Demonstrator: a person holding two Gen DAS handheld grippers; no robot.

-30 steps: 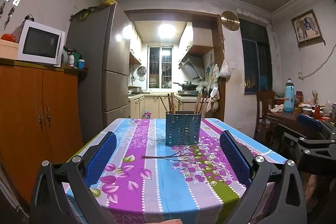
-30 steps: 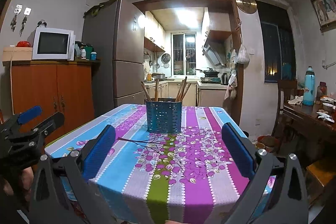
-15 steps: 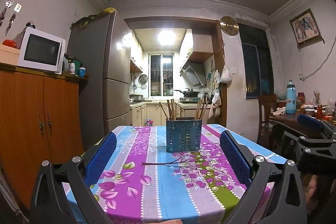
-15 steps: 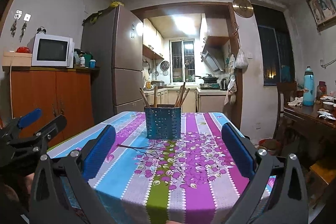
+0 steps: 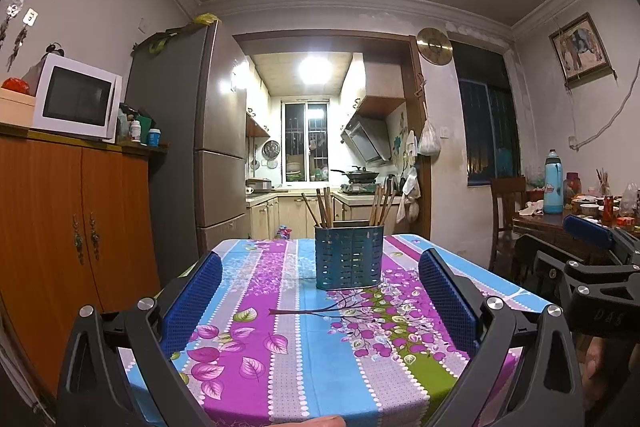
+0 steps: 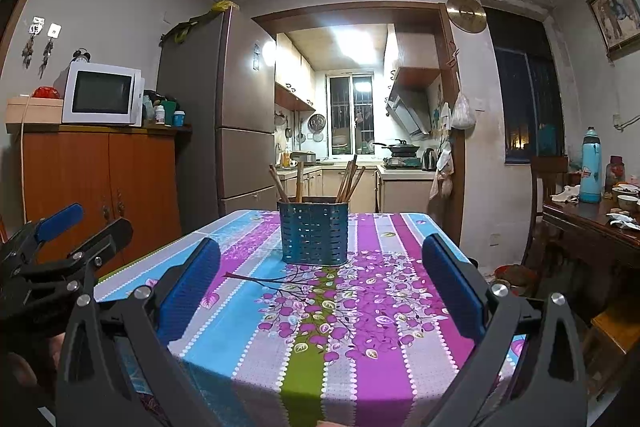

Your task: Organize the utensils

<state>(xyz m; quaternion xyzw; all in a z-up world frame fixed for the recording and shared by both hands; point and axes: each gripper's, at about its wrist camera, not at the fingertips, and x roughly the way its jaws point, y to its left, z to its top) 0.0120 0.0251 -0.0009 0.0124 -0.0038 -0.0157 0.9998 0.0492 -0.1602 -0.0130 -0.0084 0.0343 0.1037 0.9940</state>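
Your blue holder (image 5: 349, 255) stands mid-desk (image 5: 256, 347), chopsticks (image 5: 326, 207) upright in two groups inside. Both grippers, left (image 5: 320, 301) and right (image 6: 320, 289), hover before the holder, fingers apart, empty. Only your right view shows the kettle (image 6: 429, 159).

left tongs (image 5: 320, 301): black frame | blue textured pads | silver screws | marking possibly "DAS"

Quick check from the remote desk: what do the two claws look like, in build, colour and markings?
Both match: the left claw and right claw have black angular frames with triangular cut-outs and silver bolt heads, each carrying two long fingers faced with textured blue pads. Seen side-on in the left view, the right claw body shows faint embossed characters, too dim to read. No cables or sleeves visible.
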